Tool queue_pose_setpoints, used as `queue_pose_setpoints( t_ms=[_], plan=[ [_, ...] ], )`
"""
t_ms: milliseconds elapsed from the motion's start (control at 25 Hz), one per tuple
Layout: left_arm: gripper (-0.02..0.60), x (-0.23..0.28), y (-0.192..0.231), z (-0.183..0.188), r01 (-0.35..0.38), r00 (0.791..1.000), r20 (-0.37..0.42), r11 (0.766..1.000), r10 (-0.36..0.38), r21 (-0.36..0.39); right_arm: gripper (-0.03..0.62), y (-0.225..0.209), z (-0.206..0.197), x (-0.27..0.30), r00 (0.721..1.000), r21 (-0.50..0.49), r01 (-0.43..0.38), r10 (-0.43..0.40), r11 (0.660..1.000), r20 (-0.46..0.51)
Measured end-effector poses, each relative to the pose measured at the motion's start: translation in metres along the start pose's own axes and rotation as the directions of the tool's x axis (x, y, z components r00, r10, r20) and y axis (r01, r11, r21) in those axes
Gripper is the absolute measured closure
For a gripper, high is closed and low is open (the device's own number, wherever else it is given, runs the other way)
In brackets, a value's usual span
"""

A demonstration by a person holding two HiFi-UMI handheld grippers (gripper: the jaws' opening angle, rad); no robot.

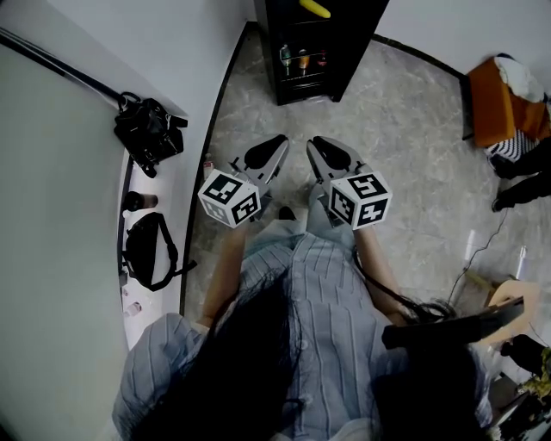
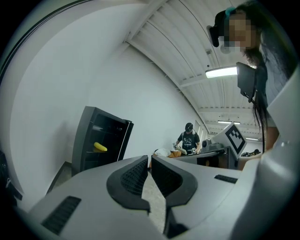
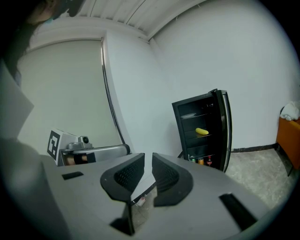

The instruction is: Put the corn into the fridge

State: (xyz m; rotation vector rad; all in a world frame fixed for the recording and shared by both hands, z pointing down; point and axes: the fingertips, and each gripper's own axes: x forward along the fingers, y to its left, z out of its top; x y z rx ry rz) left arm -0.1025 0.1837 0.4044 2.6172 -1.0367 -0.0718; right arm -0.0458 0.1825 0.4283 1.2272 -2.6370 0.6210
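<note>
The corn [image 1: 314,9] already lies inside the fridge [image 1: 355,39], a yellow cob on a shelf in the upper part of the black cabinet. Both gripper views show it there, resting on the shelf with nothing touching it [image 2: 100,147] [image 3: 201,131]. The fridge stands at the far end of the stone-tiled floor, against the white wall, and its door [image 3: 226,126] is swung open. A few bottles [image 3: 201,161] stand on the lowest level, well below the corn.

The person stands well back from the fridge with both tools held out in front at waist height, side by side and pointing toward it. The left gripper [image 1: 277,145] has its jaws clenched together, with only a thin slit between the ribbed pads and nothing in it [image 2: 150,161]. The right gripper [image 1: 320,142] is likewise clenched and empty [image 3: 148,159].

To the left, a white desk [image 1: 164,185] along the wall carries a camera [image 1: 148,129] and a black bag [image 1: 148,250]; none of it bears on the task.

Judging by how things lie, the task's main step looks done: the corn is in the fridge and neither tool holds anything. What may be left is closing the door, though the task sentence does not ask for it.
</note>
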Motion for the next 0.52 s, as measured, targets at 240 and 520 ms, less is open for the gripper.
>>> queue_pose_setpoints(
  t_ms=[240,520],
  plan=[
    [0.568,0.004,-0.002,-0.002,0.004,1.000,-0.008,1.000,-0.004,0.000,0.534,-0.005,-0.002,-0.005,1.000,0.000,0.013,-0.013,1.000,0.001],
    [0.568,0.011,-0.003,-0.004,0.000,1.000,-0.010,1.000,0.000,0.009,0.534,-0.013,-0.002,-0.003,1.000,-0.011,0.009,-0.009,1.000,-0.005]
  ],
)
